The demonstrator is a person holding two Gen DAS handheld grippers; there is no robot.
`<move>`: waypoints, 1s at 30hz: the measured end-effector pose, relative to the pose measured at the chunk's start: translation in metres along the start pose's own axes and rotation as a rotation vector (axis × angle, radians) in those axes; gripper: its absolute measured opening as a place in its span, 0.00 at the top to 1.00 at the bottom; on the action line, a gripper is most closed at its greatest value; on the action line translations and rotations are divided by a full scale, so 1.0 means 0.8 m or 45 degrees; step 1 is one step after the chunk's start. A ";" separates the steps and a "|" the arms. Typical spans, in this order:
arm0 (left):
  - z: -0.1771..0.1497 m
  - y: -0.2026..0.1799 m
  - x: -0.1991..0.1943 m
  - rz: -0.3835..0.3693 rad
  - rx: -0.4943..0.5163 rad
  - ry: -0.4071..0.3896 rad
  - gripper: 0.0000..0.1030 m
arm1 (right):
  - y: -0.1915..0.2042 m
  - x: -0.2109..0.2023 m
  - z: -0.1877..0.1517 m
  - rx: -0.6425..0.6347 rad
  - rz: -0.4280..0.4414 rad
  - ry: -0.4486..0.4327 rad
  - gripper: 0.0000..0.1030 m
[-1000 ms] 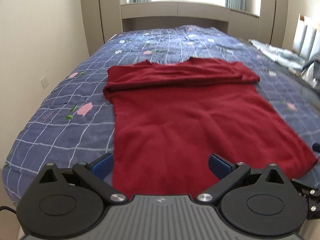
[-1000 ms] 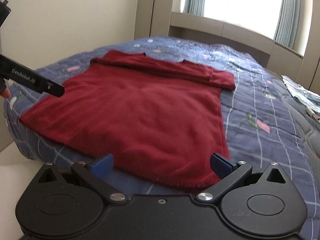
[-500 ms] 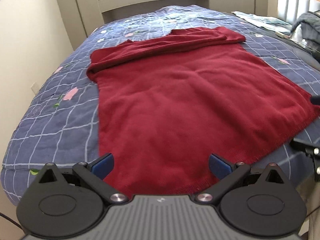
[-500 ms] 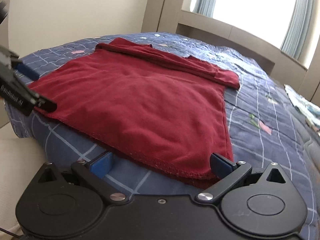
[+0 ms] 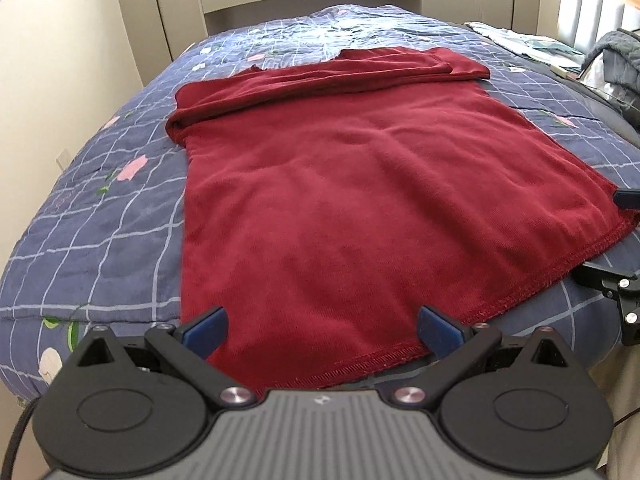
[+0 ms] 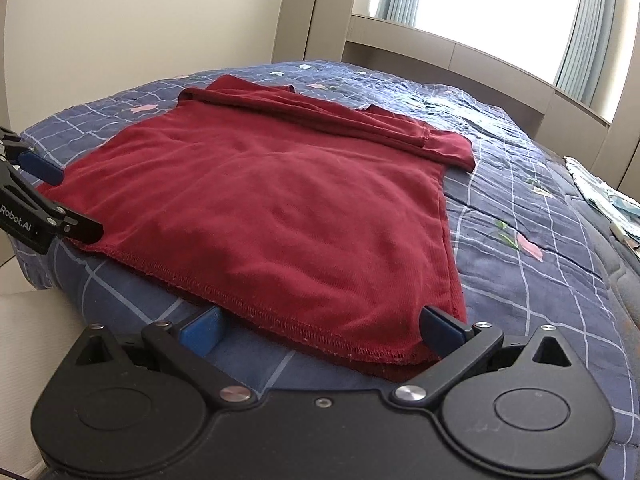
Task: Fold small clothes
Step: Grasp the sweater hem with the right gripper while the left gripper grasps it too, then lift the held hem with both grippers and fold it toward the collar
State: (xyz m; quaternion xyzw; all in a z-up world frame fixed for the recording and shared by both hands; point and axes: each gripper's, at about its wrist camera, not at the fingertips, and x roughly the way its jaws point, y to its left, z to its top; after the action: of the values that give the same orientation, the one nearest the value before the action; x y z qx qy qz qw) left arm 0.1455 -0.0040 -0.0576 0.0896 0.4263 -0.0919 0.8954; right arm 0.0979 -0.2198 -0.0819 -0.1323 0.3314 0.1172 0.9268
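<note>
Both grippers have dropped to the hem of the red shirt (image 5: 344, 200) spread on the bed (image 5: 104, 216): left gripper (image 5: 320, 330) and right gripper (image 6: 320, 326) stand spread, straddling its near corners, ready to pinch.

The left handheld two-finger gripper with black linkage arms and blue finger pads (image 5: 322, 330) sits low and level, its fingers spread wide apart with nothing clamped between them. Its blue pads (image 5: 205, 326) point forward. In the right wrist view this same gripper enters from the left edge, one blue pad and a black arm showing.

The right handheld two-finger gripper, black-bodied with matching blue pads (image 6: 320, 326), is likewise held low, fingers parted wide and gripping nothing. In the left wrist view its black arm and a blue pad tip appear at the right edge.
</note>
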 end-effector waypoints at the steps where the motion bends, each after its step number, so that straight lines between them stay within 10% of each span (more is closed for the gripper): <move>1: 0.001 0.000 0.000 -0.002 -0.007 0.005 0.00 | 0.000 0.000 0.000 -0.006 0.002 -0.004 0.02; 8: 0.000 0.001 -0.009 -0.046 -0.014 0.000 0.00 | 0.006 -0.009 -0.001 -0.073 0.036 -0.065 0.16; 18: -0.008 -0.010 -0.021 -0.111 0.048 -0.013 0.00 | 0.012 -0.010 0.009 -0.173 0.138 -0.116 0.90; 30: -0.006 -0.064 -0.012 -0.079 0.156 -0.119 0.00 | -0.022 -0.033 0.080 0.035 0.262 -0.209 0.94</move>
State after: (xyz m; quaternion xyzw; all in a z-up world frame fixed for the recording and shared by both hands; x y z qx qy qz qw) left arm 0.1236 -0.0515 -0.0575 0.1268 0.3803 -0.1495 0.9038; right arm 0.1208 -0.2189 -0.0145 -0.0750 0.2677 0.2176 0.9356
